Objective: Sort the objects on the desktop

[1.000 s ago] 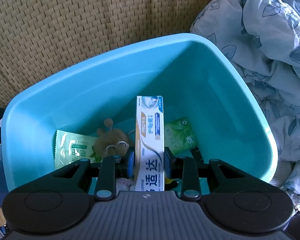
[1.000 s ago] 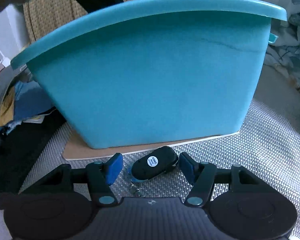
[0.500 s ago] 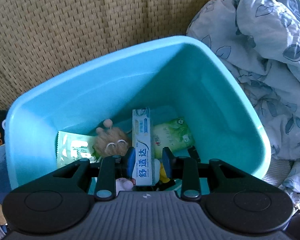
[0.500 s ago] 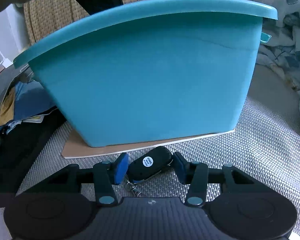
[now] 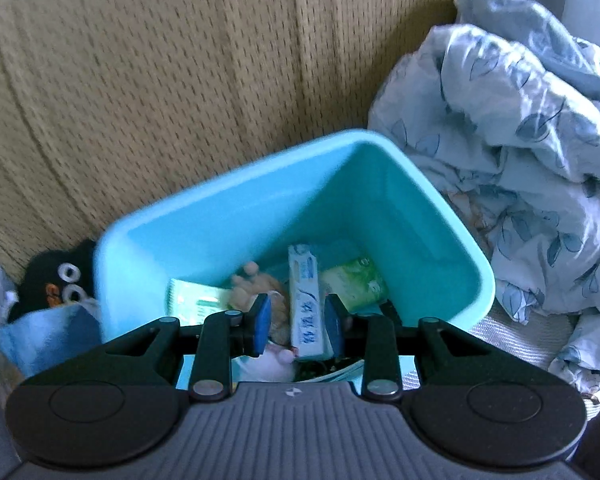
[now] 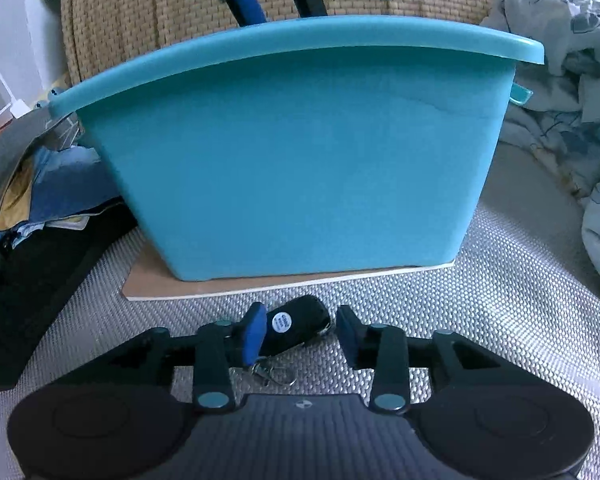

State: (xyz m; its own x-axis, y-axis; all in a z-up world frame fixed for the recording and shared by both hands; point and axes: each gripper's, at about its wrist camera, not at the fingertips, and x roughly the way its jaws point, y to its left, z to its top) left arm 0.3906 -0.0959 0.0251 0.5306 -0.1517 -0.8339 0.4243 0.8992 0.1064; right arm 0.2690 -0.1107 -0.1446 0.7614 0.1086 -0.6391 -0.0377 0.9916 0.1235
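Observation:
In the left wrist view a turquoise tub (image 5: 204, 208) holds a white toothpaste box (image 5: 306, 304), two green packets (image 5: 356, 284), and a tan plush toy (image 5: 256, 284). My left gripper (image 5: 294, 322) is open above the tub, and the box lies below, between its fingers. In the right wrist view my right gripper (image 6: 300, 338) is low over the woven mat, its fingers around a black key fob (image 6: 296, 330). The left pad touches the fob; a gap stays at the right pad. The tub's outer wall (image 6: 300, 168) stands just beyond.
A crumpled leaf-print blanket (image 5: 520, 180) lies right of the tub. A woven tan backrest (image 5: 160, 80) rises behind it. A black penguin plush (image 5: 56, 280) sits at the tub's left. A thin board (image 6: 204, 286) lies under the tub. Clutter (image 6: 40, 184) is piled at the left.
My left gripper has opened, let go of the toothpaste box into the tub, and risen. My right gripper has narrowed around the key fob.

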